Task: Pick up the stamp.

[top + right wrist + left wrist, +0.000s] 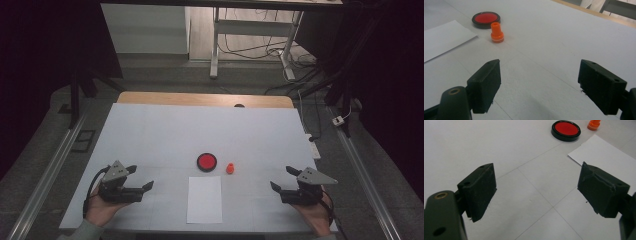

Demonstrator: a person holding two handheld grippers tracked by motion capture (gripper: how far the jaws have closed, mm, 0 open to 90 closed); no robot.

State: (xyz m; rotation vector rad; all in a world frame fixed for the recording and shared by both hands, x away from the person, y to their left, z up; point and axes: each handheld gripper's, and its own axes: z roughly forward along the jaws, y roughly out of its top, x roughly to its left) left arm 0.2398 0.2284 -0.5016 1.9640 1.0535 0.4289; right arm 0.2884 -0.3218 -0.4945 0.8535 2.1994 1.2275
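Both claws gape wide and empty: left gripper (141, 178) at lower left, right gripper (281, 179) at lower right; stamp (230, 168) and ink pad (206, 162) sit centre.

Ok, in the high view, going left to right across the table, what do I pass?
Left gripper → sheet of white paper and, farther back, red ink pad → small orange stamp → right gripper. Both grippers have open jaws and hold nothing.
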